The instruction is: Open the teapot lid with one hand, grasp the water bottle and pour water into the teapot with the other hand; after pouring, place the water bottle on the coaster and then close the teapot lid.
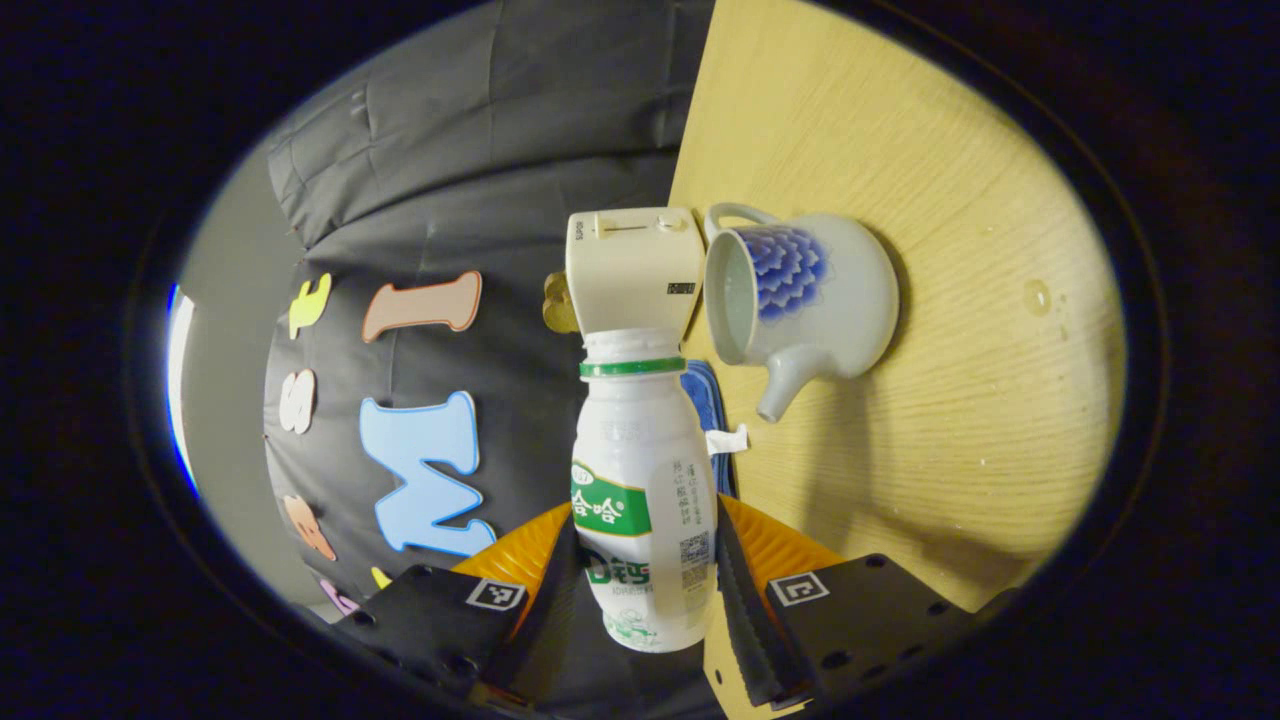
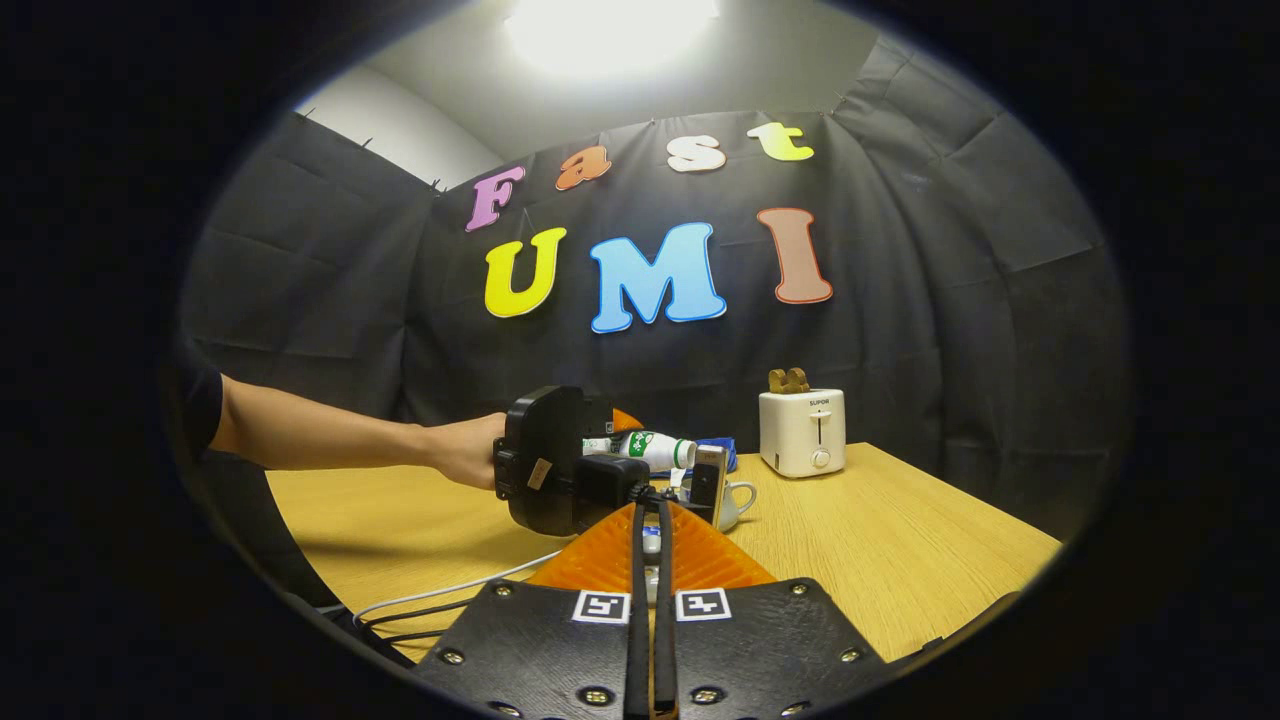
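One water bottle, one teapot, one toaster (with something brown poking from its top) and one blue coaster, mostly hidden behind the bottle. The left gripper pinches the bottle's lower body between both fingers, turned sideways, its uncapped mouth beside the teapot's open rim. The right gripper has its jaws nearly pressed together; whether a lid sits between them, I cannot tell.
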